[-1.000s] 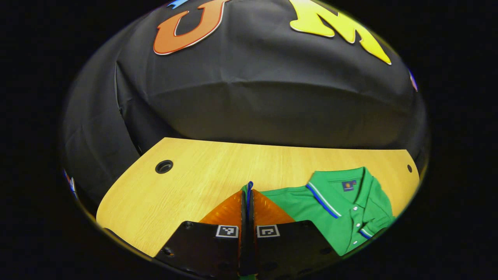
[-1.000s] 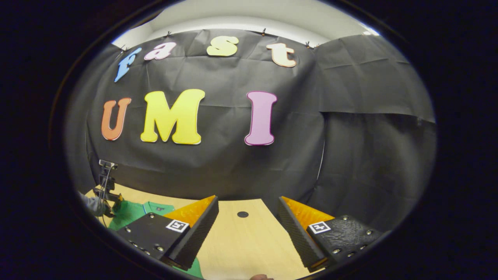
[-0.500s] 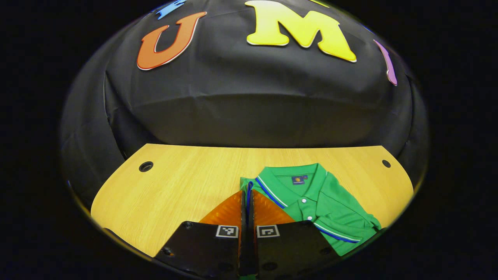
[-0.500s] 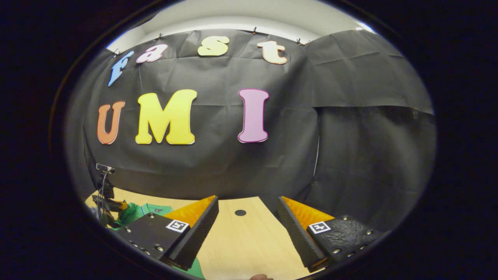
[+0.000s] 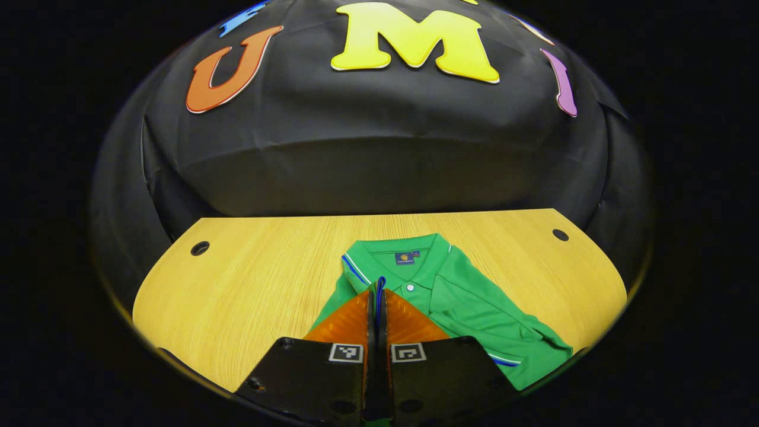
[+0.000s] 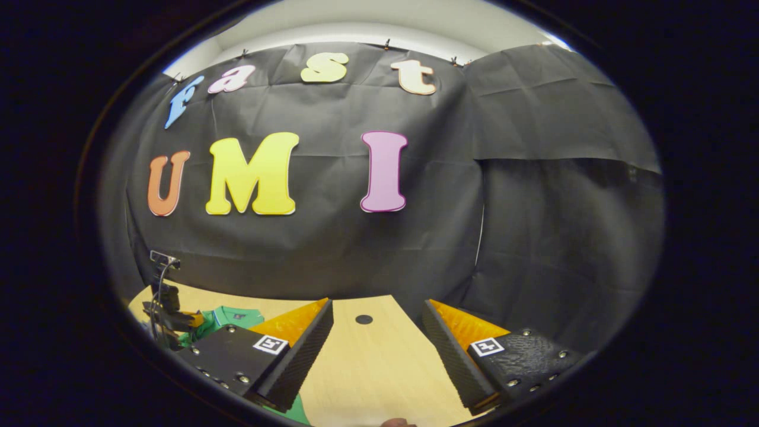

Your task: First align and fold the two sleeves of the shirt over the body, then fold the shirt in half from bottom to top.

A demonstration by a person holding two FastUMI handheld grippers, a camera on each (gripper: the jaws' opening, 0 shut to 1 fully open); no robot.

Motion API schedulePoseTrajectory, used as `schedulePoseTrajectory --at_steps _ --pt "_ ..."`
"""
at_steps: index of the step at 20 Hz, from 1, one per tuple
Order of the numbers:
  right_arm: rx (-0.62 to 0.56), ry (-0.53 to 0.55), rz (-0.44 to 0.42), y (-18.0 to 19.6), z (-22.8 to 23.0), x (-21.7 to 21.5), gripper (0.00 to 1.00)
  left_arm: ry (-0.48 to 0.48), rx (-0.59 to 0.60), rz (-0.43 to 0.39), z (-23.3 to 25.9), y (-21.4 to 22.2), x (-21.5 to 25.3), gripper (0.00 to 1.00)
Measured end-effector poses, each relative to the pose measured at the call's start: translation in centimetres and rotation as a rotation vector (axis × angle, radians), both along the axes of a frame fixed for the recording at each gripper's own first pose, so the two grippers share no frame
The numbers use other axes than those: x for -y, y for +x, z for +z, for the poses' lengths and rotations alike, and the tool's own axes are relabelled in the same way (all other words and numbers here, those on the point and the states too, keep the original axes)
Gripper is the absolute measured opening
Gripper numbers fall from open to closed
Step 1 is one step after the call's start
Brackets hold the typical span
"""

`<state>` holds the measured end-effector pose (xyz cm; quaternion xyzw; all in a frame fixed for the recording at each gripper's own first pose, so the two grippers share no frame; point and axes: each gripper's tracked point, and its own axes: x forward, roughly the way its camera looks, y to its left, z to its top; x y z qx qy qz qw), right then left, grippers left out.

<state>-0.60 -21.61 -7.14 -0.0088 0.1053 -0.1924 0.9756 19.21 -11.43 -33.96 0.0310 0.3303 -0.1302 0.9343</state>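
One green polo shirt (image 5: 462, 302) lies on your counter (image 5: 267, 284). Your left claw (image 5: 378, 290) is pinched on its blue-trimmed sleeve edge; your right claw (image 6: 376, 338) gapes wide, holding nothing. Two counter holes.

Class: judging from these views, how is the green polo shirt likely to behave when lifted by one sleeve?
Probably floppy: the shirt lies creased on the table. Likely light, since the left gripper pinches only its trimmed edge.
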Motion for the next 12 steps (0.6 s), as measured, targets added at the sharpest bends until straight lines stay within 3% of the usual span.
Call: schedulePoseTrajectory --at_steps 2,3,5,12 --pt "-0.009 -0.012 0.001 0.0 -0.4 -0.1 0.96 -0.116 -0.072 -0.090 -0.6 -1.1 2.8 0.06" --pt "-0.010 -0.010 -0.001 0.1 -0.3 -0.1 0.95 -0.166 -0.109 -0.113 -1.2 -1.9 4.0 0.25" --pt "-0.013 0.006 0.001 0.1 -0.6 -0.4 0.96 -0.131 -0.100 -0.094 -1.7 -2.1 4.0 0.97" --pt "-0.027 0.011 0.059 1.7 -1.7 -2.5 0.96 -0.083 -0.048 -0.085 -0.2 -2.0 2.3 1.00"
